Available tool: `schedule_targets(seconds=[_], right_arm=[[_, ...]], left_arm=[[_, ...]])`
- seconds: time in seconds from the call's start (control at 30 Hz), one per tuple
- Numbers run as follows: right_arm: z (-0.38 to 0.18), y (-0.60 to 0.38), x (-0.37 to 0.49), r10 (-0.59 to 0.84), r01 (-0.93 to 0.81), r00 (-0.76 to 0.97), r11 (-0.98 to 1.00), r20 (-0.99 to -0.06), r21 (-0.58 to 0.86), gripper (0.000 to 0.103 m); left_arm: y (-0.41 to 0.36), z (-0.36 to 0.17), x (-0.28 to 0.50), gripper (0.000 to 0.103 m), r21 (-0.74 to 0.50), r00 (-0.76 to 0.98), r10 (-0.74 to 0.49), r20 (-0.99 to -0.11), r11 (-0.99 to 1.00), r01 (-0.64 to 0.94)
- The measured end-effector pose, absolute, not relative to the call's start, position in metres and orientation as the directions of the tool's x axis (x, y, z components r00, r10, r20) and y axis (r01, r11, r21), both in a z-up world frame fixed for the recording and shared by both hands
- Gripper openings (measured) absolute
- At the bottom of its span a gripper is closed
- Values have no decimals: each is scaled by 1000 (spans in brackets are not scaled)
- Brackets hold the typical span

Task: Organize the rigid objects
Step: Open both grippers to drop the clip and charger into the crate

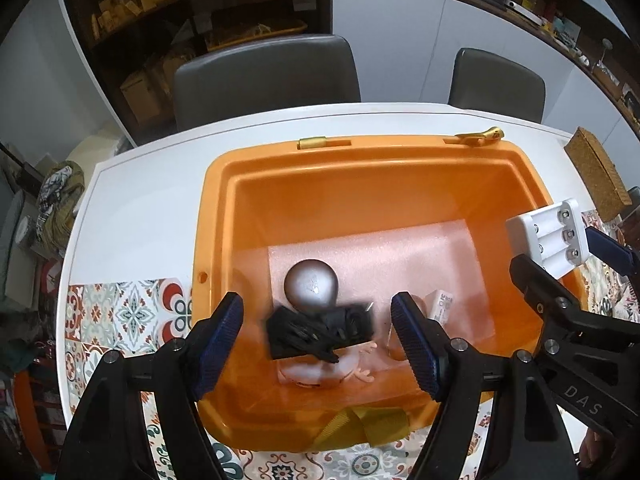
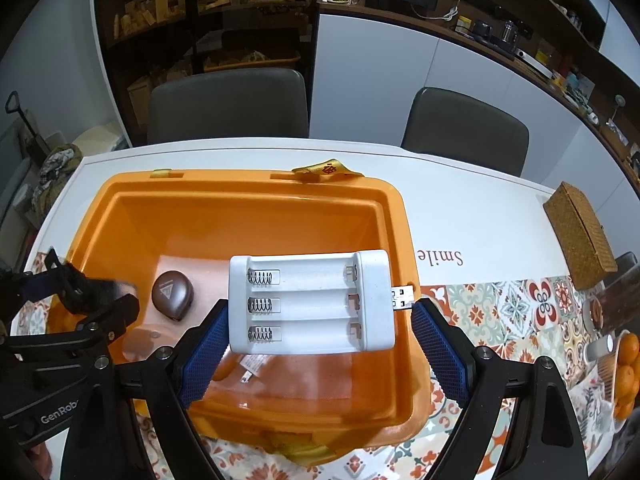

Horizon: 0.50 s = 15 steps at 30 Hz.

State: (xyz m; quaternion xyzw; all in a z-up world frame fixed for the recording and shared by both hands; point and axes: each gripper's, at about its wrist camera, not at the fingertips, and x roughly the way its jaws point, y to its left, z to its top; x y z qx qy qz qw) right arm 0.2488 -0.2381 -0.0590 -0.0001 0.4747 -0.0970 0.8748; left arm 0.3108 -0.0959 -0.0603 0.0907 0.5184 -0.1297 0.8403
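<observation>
Currently the left gripper (image 1: pixel 318 344) hangs over the near-left part of the orange bin (image 1: pixel 224 216), jaws spread wide with nothing between the blue pads (image 1: pixel 218 344). Directly below the gap, inside the bin, a black bundle (image 1: pixel 320 332) shows blurred; cannot tell if it is falling or lying on the things under it. Behind it on the pink foam liner (image 1: pixel 400 256) sits a rounded grey gadget (image 1: pixel 311 284). A pale doll-like toy (image 1: pixel 316 374) lies partly under the black bundle, small hands sticking out. Just right of it is a small white box (image 1: pixel 440 304) with a printed label.

Further right, the right gripper (image 2: pixel 320 340) holds a white battery charger (image 2: pixel 310 304) across its short ends, above the bin's right half. The left pad sits against the charger's spring end; the right pad (image 2: pixel 440 356) meets the USB plug (image 2: pixel 402 298) end. The three slots face up, empty, springs visible.

The bin stands on a white table (image 2: pixel 460 216), near edge on a patterned tile mat (image 2: pixel 500 312). At far right on the table: a woven box (image 2: pixel 580 236), and oranges (image 2: pixel 626 368) at the frame edge. Two grey chairs (image 2: pixel 228 104) stand behind the table.
</observation>
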Motion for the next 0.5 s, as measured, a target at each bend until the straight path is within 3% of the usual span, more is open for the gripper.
schedule_targets(seconds=[0.13,0.33,0.5], right_arm=[[-60,-238,252,-165,167,526,982,-834,-90,89],[-61,-236,256,-147,149,521,986,-841,-80,89],[-64,-226,264,-125,120,513,990,-849,-73,89]], left_arm=[[-96,-58,312,78,38,441,-109,-891,950,311],[-83,-49,310,92,117,511,-31,-859,960,255],[-72,-46,311,94,163,533,24,-846,963,214]])
